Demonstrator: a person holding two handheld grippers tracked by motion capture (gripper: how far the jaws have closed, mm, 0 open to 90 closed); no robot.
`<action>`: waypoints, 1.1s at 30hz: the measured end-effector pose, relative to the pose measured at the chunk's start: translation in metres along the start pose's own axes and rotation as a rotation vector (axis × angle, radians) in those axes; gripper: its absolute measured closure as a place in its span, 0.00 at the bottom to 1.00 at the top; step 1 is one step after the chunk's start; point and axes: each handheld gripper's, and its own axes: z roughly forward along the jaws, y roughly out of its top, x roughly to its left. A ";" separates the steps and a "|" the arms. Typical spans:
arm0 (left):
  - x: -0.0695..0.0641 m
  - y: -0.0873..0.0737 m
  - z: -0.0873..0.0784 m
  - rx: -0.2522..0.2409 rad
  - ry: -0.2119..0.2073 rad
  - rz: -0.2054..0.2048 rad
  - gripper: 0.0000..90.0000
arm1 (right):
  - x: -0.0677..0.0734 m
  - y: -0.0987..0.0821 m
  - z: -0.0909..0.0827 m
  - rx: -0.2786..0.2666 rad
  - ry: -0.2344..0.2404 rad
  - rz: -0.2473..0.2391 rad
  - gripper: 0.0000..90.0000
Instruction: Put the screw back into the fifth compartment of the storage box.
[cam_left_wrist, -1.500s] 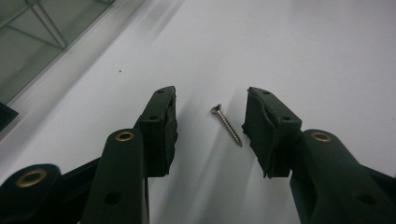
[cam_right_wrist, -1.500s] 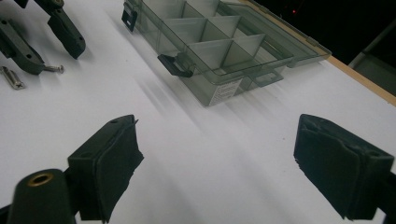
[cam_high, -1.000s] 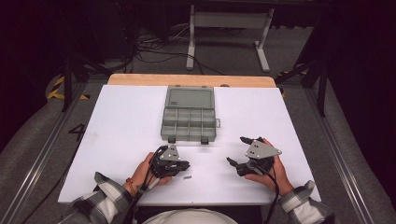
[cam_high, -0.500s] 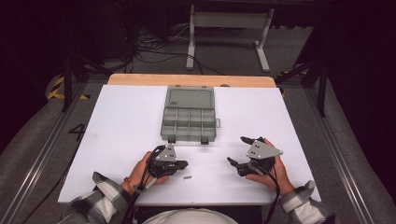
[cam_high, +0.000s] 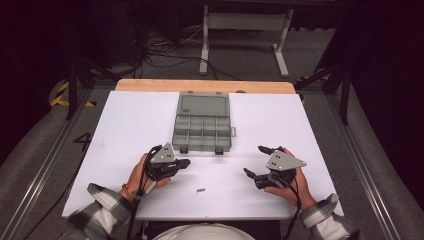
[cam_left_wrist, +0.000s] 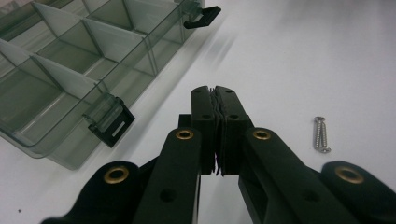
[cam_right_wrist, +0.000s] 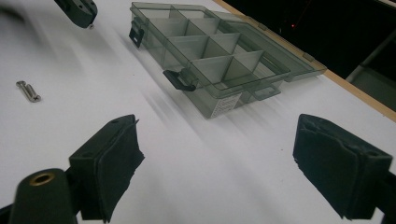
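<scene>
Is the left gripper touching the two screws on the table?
Apart. In the left gripper view, the left gripper has its jaws shut on nothing, and bare white table separates them from the screws.

Sitting near 1 open compartment box (cam_high: 202, 127): 2 screws (cam_left_wrist: 321, 134), lying side by side; 2 grippers working the table (cam_high: 125, 130).

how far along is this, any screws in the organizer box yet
Done: the organizer box lies open, and the compartments in view look empty. In hand: the left gripper is shut, whether on anything I cannot tell. Left: two screws lie on the table; the right gripper waits open.
</scene>
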 end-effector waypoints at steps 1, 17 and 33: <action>0.001 0.000 -0.001 -0.002 0.000 0.003 0.98 | 0.000 0.000 0.000 0.000 -0.002 0.001 0.16; 0.016 0.018 -0.016 -0.066 0.069 0.026 0.98 | -0.002 0.001 -0.003 -0.020 -0.005 0.020 0.16; 0.044 0.033 -0.022 -0.095 0.130 0.005 0.98 | -0.003 0.001 -0.003 -0.017 -0.014 0.016 0.16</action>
